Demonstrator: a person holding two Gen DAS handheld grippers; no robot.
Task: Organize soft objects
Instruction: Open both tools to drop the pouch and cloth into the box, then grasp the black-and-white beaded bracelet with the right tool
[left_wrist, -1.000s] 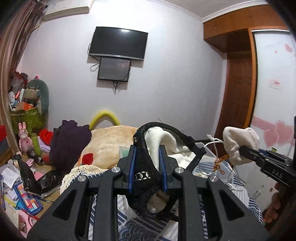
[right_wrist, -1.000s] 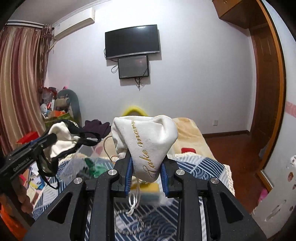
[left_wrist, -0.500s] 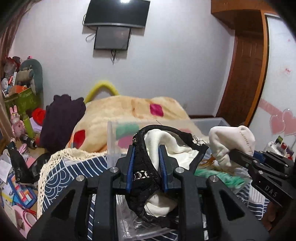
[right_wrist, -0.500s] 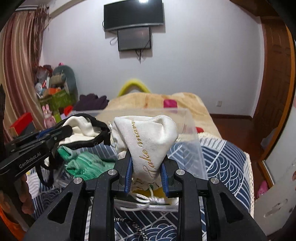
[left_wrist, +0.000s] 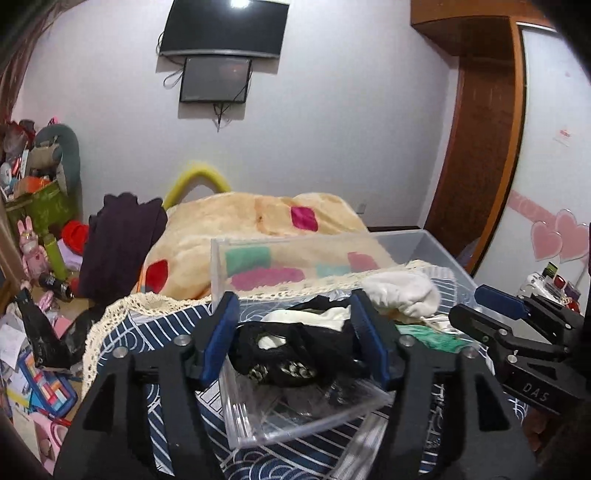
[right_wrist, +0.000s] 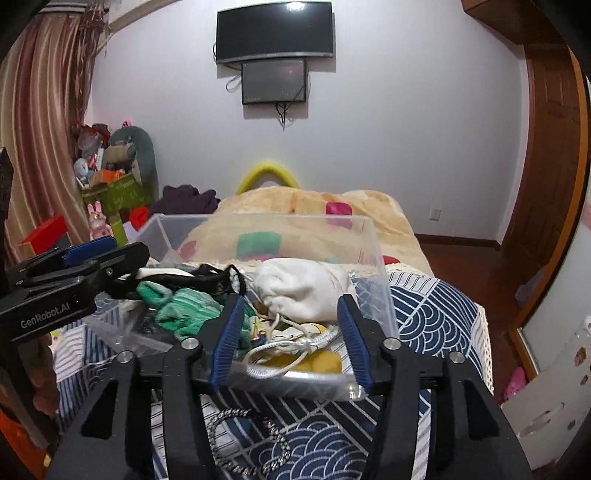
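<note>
A clear plastic bin (left_wrist: 295, 417) (right_wrist: 373, 236) sits on the blue patterned bedspread. My left gripper (left_wrist: 291, 332) is open at the bin's near edge; the black-and-white garment (left_wrist: 295, 350) lies loose in the bin between its fingers. My right gripper (right_wrist: 288, 328) is open at the bin's near wall; the white drawstring pouch (right_wrist: 303, 291) (left_wrist: 402, 295) rests in the bin just beyond it. A green cloth (right_wrist: 181, 306) and a white cord (right_wrist: 280, 347) also lie in the bin.
A beige blanket (left_wrist: 240, 229) with coloured patches lies behind the bin. A dark purple garment (left_wrist: 118, 243) sits left of it. A metal chain (right_wrist: 247, 443) lies on the bedspread in front of the bin. Cluttered items (left_wrist: 33, 332) fill the far left. A wooden door (right_wrist: 546, 147) stands right.
Both grippers moved down to the bin and opened. The left let go of the black-and-white garment and the right let go of the white pouch; both now lie in the bin.
</note>
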